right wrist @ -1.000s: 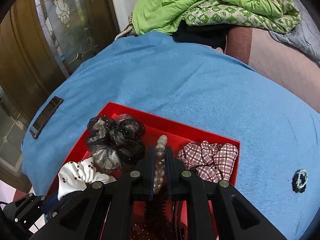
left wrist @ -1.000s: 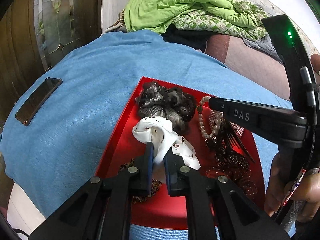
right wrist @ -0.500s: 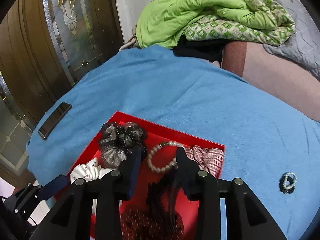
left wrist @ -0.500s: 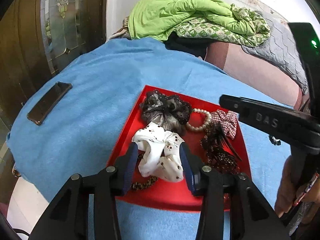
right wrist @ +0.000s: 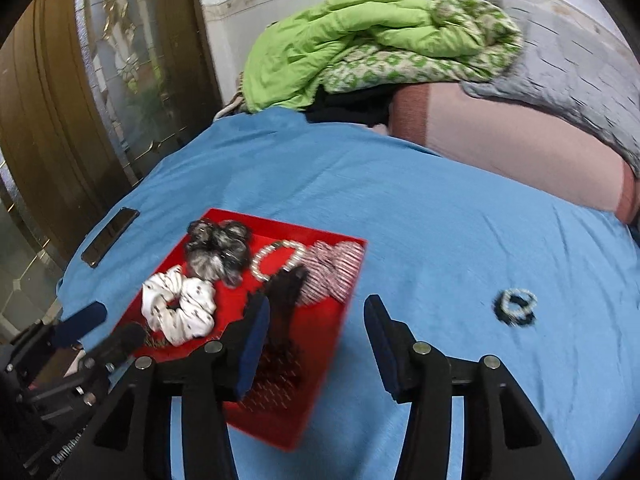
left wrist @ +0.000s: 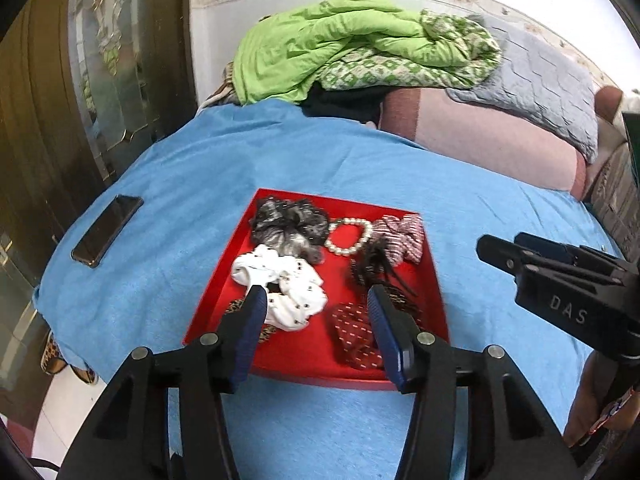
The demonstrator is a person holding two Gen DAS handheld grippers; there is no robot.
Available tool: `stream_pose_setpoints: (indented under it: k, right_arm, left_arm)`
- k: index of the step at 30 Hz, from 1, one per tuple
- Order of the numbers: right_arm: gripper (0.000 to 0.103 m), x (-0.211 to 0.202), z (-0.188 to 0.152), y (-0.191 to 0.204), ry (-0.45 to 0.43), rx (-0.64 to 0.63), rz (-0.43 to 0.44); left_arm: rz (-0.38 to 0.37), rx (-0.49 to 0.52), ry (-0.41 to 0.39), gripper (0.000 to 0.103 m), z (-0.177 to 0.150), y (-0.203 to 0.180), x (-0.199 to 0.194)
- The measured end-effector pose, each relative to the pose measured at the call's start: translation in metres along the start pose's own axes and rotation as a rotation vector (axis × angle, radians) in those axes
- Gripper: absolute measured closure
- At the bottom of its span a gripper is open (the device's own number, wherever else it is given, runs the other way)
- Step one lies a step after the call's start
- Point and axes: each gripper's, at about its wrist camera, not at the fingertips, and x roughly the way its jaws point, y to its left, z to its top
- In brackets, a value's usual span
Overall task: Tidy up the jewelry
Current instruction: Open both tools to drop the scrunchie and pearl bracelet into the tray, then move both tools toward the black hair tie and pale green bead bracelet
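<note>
Fingers (right wrist: 254,336) of both grippers just parted and empty — next, swing right gripper (right wrist: 316,316) over small dark beaded ring (right wrist: 515,306) on blue cloth (right wrist: 400,184), straddle squarely, then carry to shallow red tray (right wrist: 352,276).

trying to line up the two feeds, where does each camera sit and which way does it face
Left wrist: rides the left gripper, looking forward and down onto the red tray; shows its own open fingers, plus the right gripper and a hand.
Right wrist: rides the right gripper, angled down over the tray's right edge and the blue cloth; the left gripper shows lower left.
Shared: tray, white scrunchie, pearl bracelet, phone.
</note>
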Motion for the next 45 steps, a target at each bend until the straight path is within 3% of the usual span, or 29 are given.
stream_pose_setpoints:
  k: [23, 36, 45]
  right_arm:
    - [0.044, -0.06, -0.065, -0.133, -0.001, 0.22, -0.156]
    - [0.044, -0.052, -0.09, -0.198, 0.04, 0.321, -0.195]
    - [0.044, -0.04, -0.097, -0.235, 0.052, 0.389, -0.201]
  left_arm:
    - [-0.027, 0.178, 0.011, 0.044, -0.009, -0.083, -0.021]
    - [-0.042, 0.26, 0.061, 0.042, -0.007, -0.126, 0.003]
    - [-0.101, 0.311, 0.107, 0.042, 0.01, -0.17, 0.042]
